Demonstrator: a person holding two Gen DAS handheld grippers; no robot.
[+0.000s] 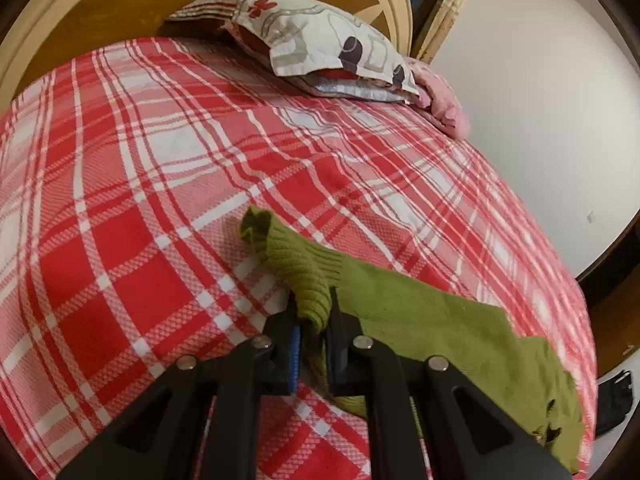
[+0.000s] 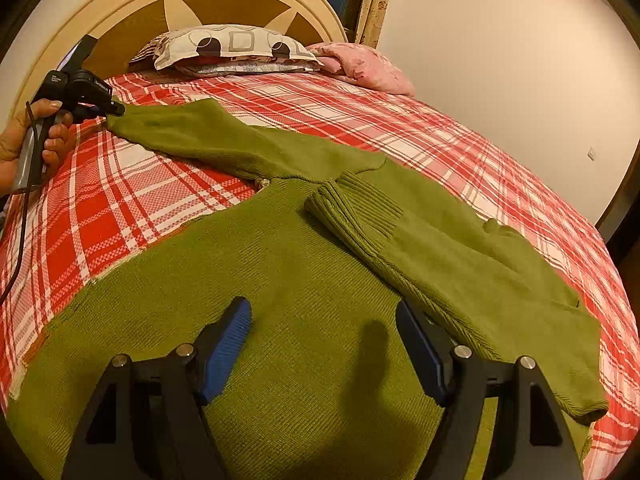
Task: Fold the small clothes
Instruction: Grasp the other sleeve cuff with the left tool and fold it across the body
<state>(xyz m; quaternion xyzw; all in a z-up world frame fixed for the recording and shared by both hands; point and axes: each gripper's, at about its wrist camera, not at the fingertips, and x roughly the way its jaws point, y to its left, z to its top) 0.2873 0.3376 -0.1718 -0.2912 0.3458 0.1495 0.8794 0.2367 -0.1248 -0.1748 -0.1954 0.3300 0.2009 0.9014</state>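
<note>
Across the bed [image 2: 460, 128], covered in red plaid, a green sweater [image 2: 304, 296] lies flat, its body toward the foot edge. Pillows [image 2: 236, 50] rest at the headboard. Left tongs [image 1: 314, 316] pinch the cuff [image 1: 308, 280] of one sleeve; right tongs [image 2: 324, 320] hover spread over the sweater's body.

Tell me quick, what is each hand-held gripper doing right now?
Left hand-held gripper: closed on the ribbed cuff of the green sweater's sleeve.
Right hand-held gripper: open, holding nothing, above the green sweater.
</note>
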